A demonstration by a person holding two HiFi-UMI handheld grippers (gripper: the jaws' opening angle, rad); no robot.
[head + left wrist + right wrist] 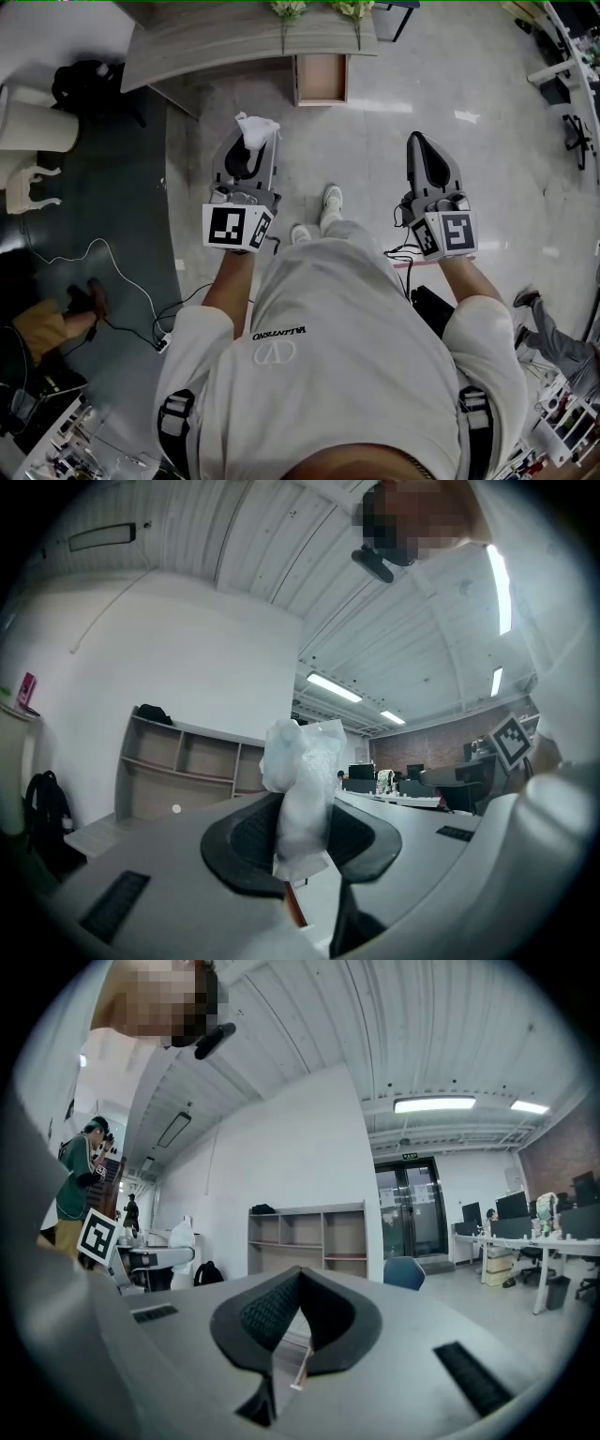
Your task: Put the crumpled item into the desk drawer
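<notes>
Head view: your left tool is clamped on the crumpled item, short of the open drawer and off to its left. The drawer sticks out from under the desk. Your right tool hangs short of the drawer, off to its right.
Left gripper view: pads pinch the white wad mid-body, top poking out.
Right gripper view: jaws together, nothing between.
Reads as the carry step. Next: bring the wad over the drawer, lower it in, then release.

left tool gripping crumpled paper, open drawer ahead
</notes>
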